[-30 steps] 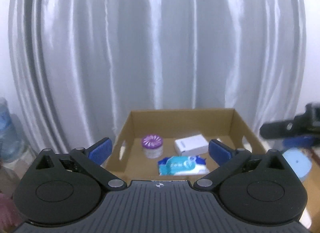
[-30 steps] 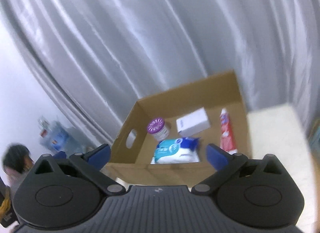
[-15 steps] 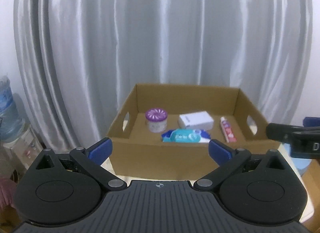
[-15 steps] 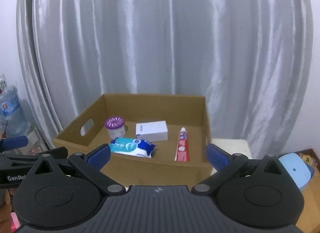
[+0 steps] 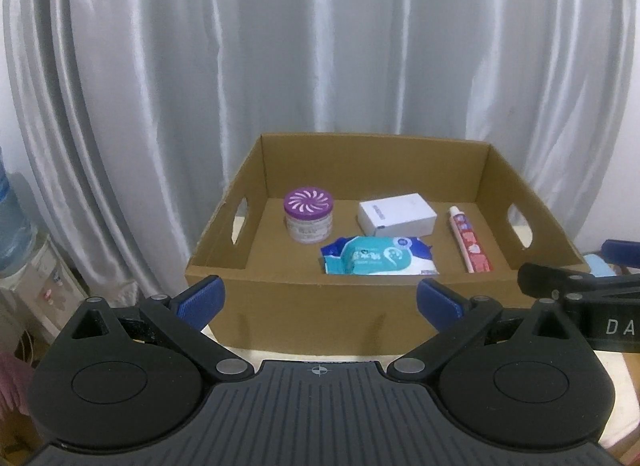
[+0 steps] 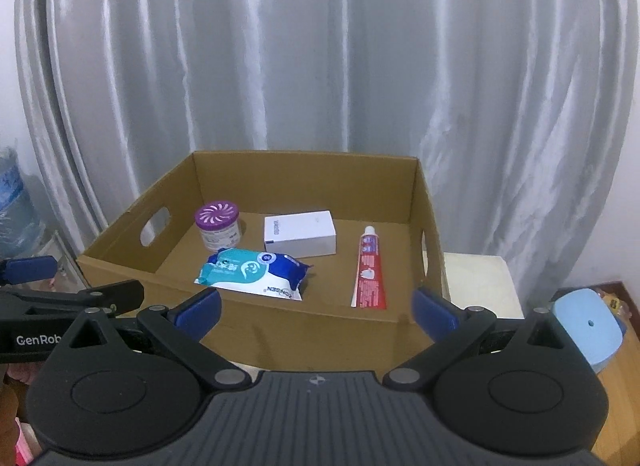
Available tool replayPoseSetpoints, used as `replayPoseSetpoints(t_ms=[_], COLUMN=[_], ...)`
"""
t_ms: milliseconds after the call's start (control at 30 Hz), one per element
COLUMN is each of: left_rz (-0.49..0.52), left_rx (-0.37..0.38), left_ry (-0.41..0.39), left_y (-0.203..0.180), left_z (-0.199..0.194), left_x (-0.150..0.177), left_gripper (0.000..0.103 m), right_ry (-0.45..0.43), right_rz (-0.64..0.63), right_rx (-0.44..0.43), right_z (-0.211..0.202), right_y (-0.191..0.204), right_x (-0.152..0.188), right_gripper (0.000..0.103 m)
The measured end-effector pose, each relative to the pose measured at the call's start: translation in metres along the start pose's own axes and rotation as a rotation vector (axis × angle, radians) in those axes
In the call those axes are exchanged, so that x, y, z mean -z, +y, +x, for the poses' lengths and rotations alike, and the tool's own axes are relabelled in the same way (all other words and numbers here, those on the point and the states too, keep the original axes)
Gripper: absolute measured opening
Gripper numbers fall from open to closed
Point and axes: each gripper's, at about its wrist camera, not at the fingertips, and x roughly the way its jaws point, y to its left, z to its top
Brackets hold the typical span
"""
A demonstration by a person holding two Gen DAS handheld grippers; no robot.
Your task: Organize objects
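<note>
A brown cardboard box (image 5: 312, 302) (image 6: 280, 330) holds a purple-lidded jar (image 5: 309, 219) (image 6: 218, 225), a white carton (image 5: 396, 214) (image 6: 300, 232), a blue wipes pack (image 5: 376, 256) (image 6: 252, 273) and a red toothpaste tube (image 5: 472, 246) (image 6: 369, 268). My left gripper (image 5: 318, 300) is open and empty, held back in front of the box's near wall. My right gripper (image 6: 316, 308) is open and empty, also in front of the near wall. Each gripper shows at the edge of the other's view.
Silver curtains hang behind the box. A cream table top (image 6: 476, 282) shows to the box's right. A water dispenser bottle (image 5: 12, 221) stands at the left. A light blue round lid (image 6: 588, 326) lies at the lower right.
Both grippers have pulled back and levelled out from the box, so the whole box now shows. The right view has swung from tilted to straight. Both stay open.
</note>
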Motion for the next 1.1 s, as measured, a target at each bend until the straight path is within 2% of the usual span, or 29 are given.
replayPoseSetpoints(t_ms=[600, 1100], left_rz=[0.049, 0.067], left_rx=[-0.001, -0.007], left_ry=[0.021, 0.014], left_y=[-0.011, -0.011], left_z=[0.015, 0.014], left_x=[0.001, 0.0], left_gripper=[0.102, 0.102], right_ry=[0.061, 0.057], right_rz=[0.004, 0.003], right_rx=[0.012, 0.019], right_z=[0.019, 0.018], right_y=[-0.011, -0.012], right_x=[0.001, 0.001], right_gripper=[0.103, 0.103])
